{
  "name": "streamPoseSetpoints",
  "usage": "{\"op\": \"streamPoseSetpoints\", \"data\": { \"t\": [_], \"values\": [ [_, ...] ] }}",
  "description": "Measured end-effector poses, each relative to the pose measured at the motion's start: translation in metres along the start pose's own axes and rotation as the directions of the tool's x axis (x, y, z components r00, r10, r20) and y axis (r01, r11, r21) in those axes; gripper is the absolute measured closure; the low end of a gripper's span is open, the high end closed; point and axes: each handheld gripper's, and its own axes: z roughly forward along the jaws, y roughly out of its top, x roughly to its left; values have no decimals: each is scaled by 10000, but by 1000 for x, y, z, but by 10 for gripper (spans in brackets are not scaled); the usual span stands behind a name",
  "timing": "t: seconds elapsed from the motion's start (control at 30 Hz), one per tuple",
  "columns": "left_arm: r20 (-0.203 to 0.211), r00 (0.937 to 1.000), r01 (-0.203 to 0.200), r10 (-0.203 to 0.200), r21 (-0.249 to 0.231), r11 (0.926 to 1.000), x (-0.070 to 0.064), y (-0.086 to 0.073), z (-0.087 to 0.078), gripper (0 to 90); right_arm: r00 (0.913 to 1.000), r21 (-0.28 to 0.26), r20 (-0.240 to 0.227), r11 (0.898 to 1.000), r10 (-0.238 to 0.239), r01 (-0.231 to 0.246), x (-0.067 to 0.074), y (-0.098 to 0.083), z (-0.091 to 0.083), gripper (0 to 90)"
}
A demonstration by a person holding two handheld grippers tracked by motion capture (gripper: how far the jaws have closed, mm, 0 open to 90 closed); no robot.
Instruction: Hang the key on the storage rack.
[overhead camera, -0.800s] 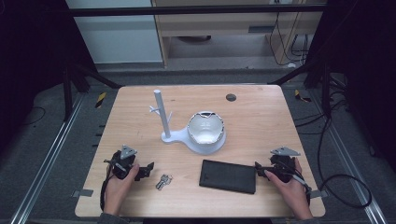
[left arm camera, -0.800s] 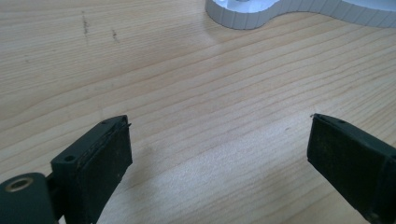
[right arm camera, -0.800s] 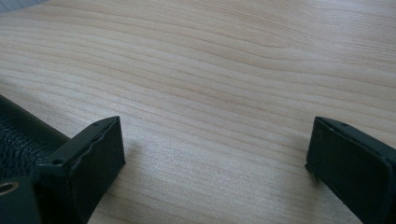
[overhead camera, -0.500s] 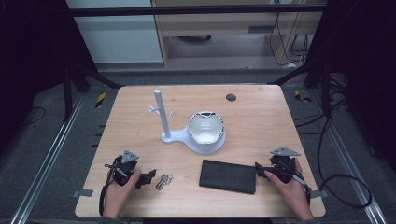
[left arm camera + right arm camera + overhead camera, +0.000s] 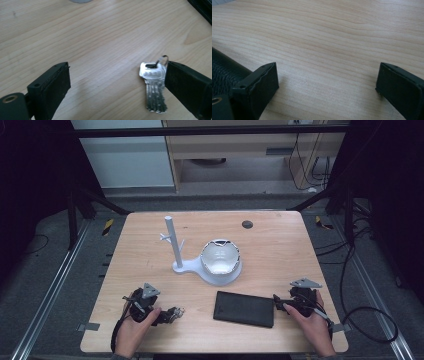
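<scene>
A small bunch of silver keys [image 5: 153, 85] on a ring lies flat on the wooden table [image 5: 280, 250]. My left gripper [image 5: 116, 75] is open and low over the table, and the keys lie just inside its right jaw. In the high view the left gripper [image 5: 167, 316] sits at the front left with the keys [image 5: 176, 311] at its tip. A black flat case [image 5: 244, 309] lies at the front centre. My right gripper [image 5: 280, 304] is open beside the case's right end. In the right gripper view the right gripper [image 5: 327, 75] holds nothing, and the textured case [image 5: 223, 72] shows past its left jaw.
A white stand [image 5: 172, 245] with an upright post and small pegs rises mid-table, joined to a white bowl-shaped dish [image 5: 220, 262]. A small dark disc [image 5: 247, 224] lies near the far edge. Dark floor and metal rails surround the table.
My left gripper has slid to the right, up to the keys. The right gripper, the case and the stand have stayed where they were.
</scene>
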Motion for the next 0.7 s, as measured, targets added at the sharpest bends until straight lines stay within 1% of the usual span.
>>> {"op": "streamPoseSetpoints", "data": {
  "t": [0.03,0.07,0.13,0.17,0.2,0.23,0.27,0.3,0.37,0.47,0.53,0.57,0.6,0.7],
  "values": [
    [-119,9999,-100,100,11,9999,-3,2,-1,62,10000,8,26,10000,19,-19,0,0,0,43],
    [-101,9999,-86,85,-8,10000,-6,4,-1,61,10000,9,7,10000,38,-38,0,-1,-1,43],
    [57,9998,-216,216,8,9998,-12,8,-3,54,10000,22,-3,10000,58,-58,0,-1,-1,42],
    [111,9993,-350,349,79,9994,-14,11,-3,50,10000,17,-1,10000,65,-65,0,0,-1,41],
    [175,9986,-501,498,196,9986,-17,13,-4,47,10000,11,-5,10000,30,-30,0,0,0,39],
    [229,9985,-496,489,352,9981,-20,15,-4,47,9999,45,-75,9999,97,-97,0,0,-1,37],
    [357,9983,-474,453,608,9970,-21,17,-4,51,10000,52,-69,10000,72,-71,0,0,-1,37],
    [520,9974,-536,494,842,9950,-24,19,-4,55,9999,52,-69,10000,74,-73,0,0,-1,37],
    [634,9957,-733,670,1034,9919,-28,22,-2,61,10000,44,-66,10000,72,-72,0,0,-1,37],
    [505,9939,-1032,976,1235,9870,-30,27,1,56,10000,40,-47,10000,27,-26,-1,0,0,33],
    [564,9921,-1188,1121,1324,9841,-29,30,1,54,10000,79,-88,10000,-26,27,-1,0,0,29],
    [526,9926,-1154,1092,1330,9844,-29,31,0,53,9999,87,-105,10000,-7,7,-2,0,0,29],
    [497,9925,-1177,1117,1404,9831,-28,33,-1,53,9999,88,-107,10000,-10,11,-2,0,0,29],
    [474,9915,-1281,1215,1783,9756,-28,33,-3,53,9999,87,-107,10000,-13,13,-2,0,0,29]
  ]
}}
